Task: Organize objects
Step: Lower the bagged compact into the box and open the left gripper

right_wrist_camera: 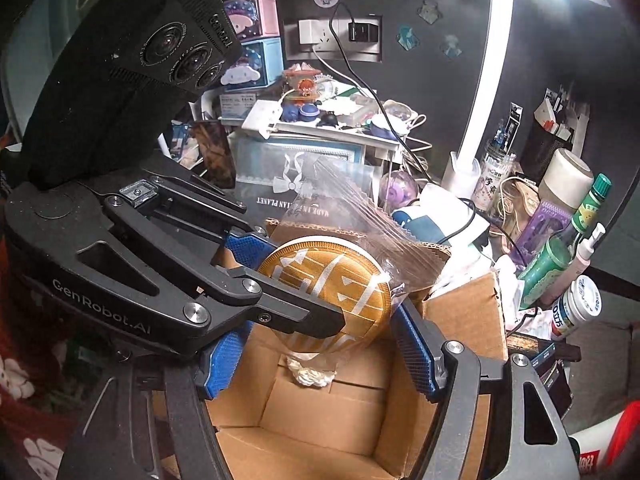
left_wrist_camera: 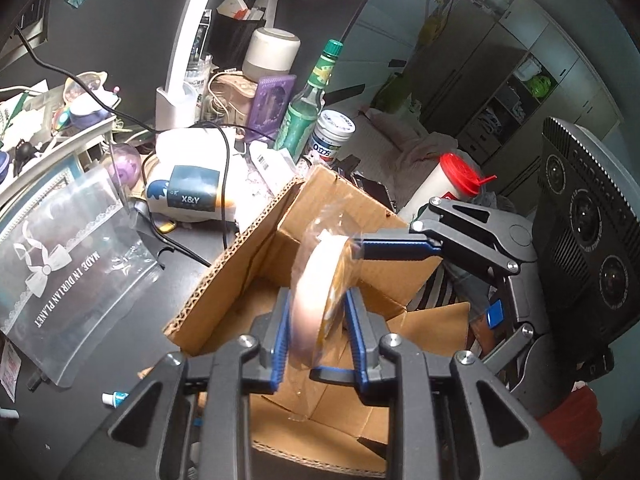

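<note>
Directly above the open cardboard box [right_wrist_camera: 320, 420], the bagged round disc [left_wrist_camera: 320, 284] is pinched on edge by the left gripper [left_wrist_camera: 316, 336]; the right gripper [right_wrist_camera: 320, 348] is spread, gripping nothing.

The round pouch [left_wrist_camera: 320, 284] is motion-blurred at centre frame; the left gripper [right_wrist_camera: 280, 280] covers its lower left in the right wrist view. The cardboard box [right_wrist_camera: 320, 420] runs off the bottom edge.
</note>
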Demonstrator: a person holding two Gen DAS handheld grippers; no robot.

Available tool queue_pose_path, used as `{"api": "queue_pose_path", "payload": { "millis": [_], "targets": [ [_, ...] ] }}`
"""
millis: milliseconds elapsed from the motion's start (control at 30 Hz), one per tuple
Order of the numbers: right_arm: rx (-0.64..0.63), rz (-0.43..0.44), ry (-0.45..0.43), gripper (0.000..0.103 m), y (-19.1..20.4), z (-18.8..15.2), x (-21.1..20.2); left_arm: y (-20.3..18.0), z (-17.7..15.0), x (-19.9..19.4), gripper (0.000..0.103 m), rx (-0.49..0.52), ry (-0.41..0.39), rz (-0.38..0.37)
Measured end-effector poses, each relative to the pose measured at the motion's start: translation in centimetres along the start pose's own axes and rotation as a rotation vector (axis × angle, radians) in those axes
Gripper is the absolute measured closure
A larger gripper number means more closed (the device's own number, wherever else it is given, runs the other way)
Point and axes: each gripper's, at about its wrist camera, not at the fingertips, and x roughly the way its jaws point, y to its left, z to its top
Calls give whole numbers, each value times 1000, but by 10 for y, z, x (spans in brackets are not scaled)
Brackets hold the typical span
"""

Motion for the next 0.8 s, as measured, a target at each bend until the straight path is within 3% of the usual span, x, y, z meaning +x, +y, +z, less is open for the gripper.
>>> {"api": "queue_pose_path", "payload": {
  "millis": [33, 67, 133, 167, 433, 567, 667, 800],
  "targets": [
    [-2, -9, 9, 36, -1, -1, 1, 0, 0, 0, 67, -2, 2, 0],
    [-6, -17, 17, 34, -2, 0, 2, -1, 0, -1, 43, -3, -2, 4],
    [-17, -46, 34, 23, -1, -2, 4, -6, 0, -8, 19, 21, -38, 26],
    [-20, -59, 33, 18, 0, -3, 4, -9, -1, -13, 19, 40, -53, 38],
    [-70, -115, -18, 17, 16, -5, -11, -14, -20, -58, 19, 74, -154, 115],
    [-126, -131, -103, 6, 41, -3, -23, -7, -43, -92, 17, 75, -242, 180],
    [-160, -101, -177, 5, 66, -1, -33, 3, -65, -119, 11, 64, -300, 216],
    [-206, -57, -222, 1, 105, 5, -36, 18, -103, -151, 11, 57, -375, 288]
  ]
}}
